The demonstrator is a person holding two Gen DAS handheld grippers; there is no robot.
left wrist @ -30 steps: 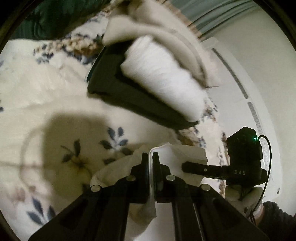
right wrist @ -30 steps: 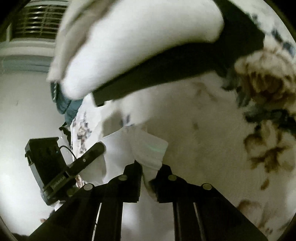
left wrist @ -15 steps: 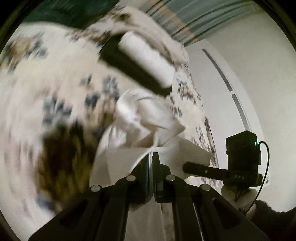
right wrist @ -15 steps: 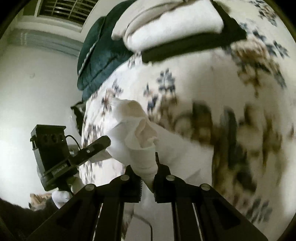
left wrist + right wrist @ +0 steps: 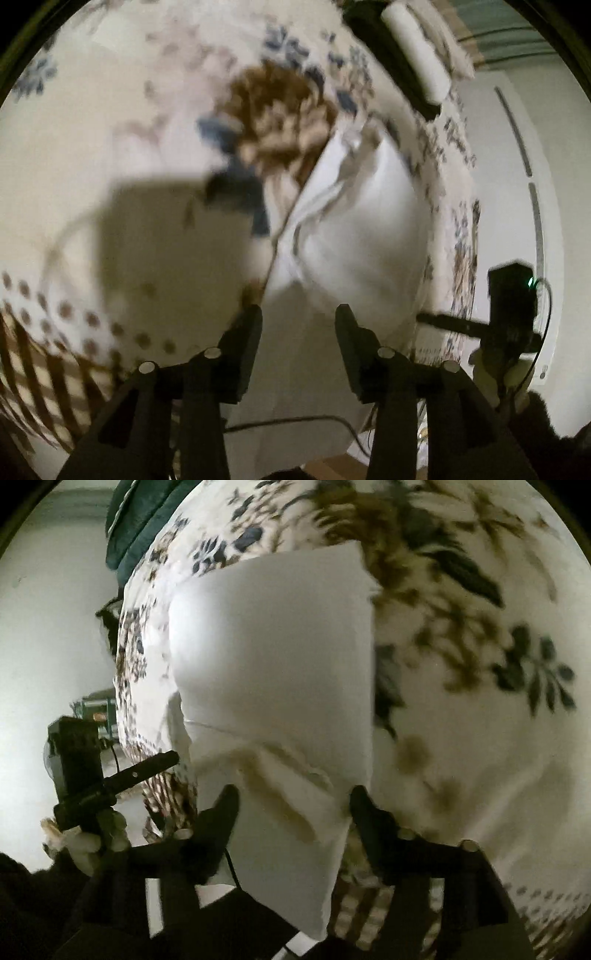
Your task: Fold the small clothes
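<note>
A small white garment [image 5: 354, 229] lies spread on the floral bedspread [image 5: 122, 122], reaching from mid-bed over the near edge. In the right wrist view it [image 5: 273, 657] lies flat with a folded hem near the fingers. My left gripper [image 5: 298, 314] is open, its fingers on either side of the garment's near end. My right gripper [image 5: 293, 794] is open too, just above the garment's near end. Each view shows the other gripper beside the bed edge, the right one [image 5: 439, 320] and the left one [image 5: 162, 760].
A stack of folded clothes [image 5: 417, 48], white on black, sits at the far end of the bed. A dark green pillow [image 5: 136, 520] lies at the head. A white wall [image 5: 524, 221] runs beside the bed. A cable [image 5: 295, 422] hangs below the left gripper.
Both grippers have pulled back from the folded stack toward the near bed edge, dragging the white garment out flat, and have opened and let go of it.
</note>
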